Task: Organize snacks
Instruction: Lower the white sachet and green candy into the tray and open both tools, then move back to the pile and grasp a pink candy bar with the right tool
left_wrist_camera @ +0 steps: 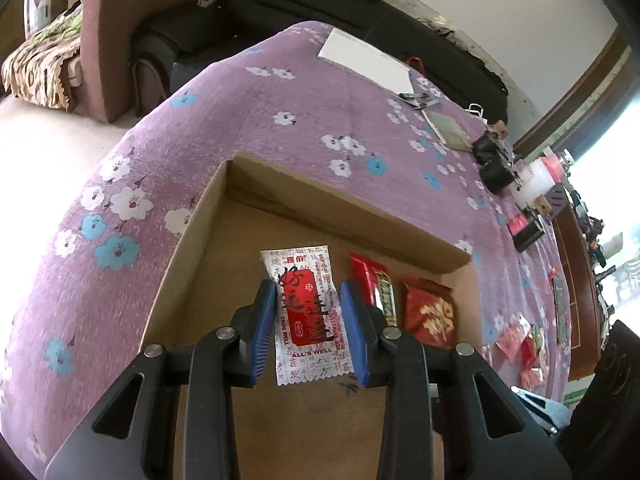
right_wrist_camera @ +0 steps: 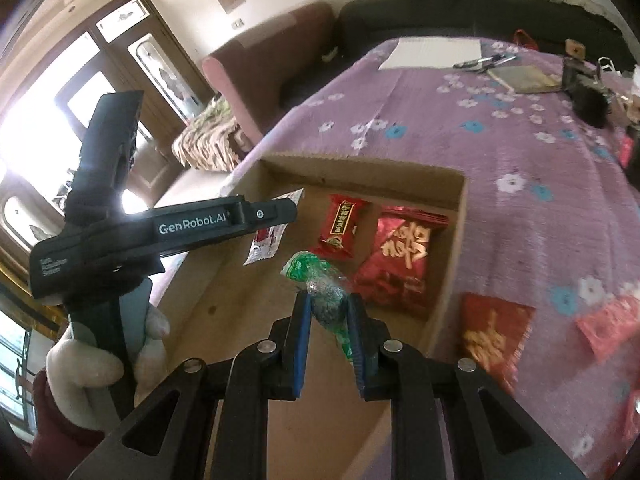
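An open cardboard box (left_wrist_camera: 348,200) (right_wrist_camera: 360,164) sits on the purple flowered cloth (left_wrist_camera: 248,120). Over its left part my left gripper (left_wrist_camera: 308,286) is shut on a white-and-red snack packet (left_wrist_camera: 310,316). In the right wrist view the left gripper (right_wrist_camera: 286,212) shows from the side, with the packet (right_wrist_camera: 264,240) hanging under its tip. My right gripper (right_wrist_camera: 329,298) is shut on a green wrapped snack (right_wrist_camera: 308,266) above the box's near middle. A small red packet (left_wrist_camera: 374,288) (right_wrist_camera: 342,226) and a larger red packet with gold letters (left_wrist_camera: 430,312) (right_wrist_camera: 400,256) lie in the box.
Loose red and pink packets (right_wrist_camera: 494,334) (left_wrist_camera: 520,344) lie on the cloth right of the box. A white sheet (left_wrist_camera: 366,60), a notebook (left_wrist_camera: 448,126) and black gear (left_wrist_camera: 494,164) occupy the far side. A gloved hand (right_wrist_camera: 92,364) holds the left gripper. Sofas stand beyond the table.
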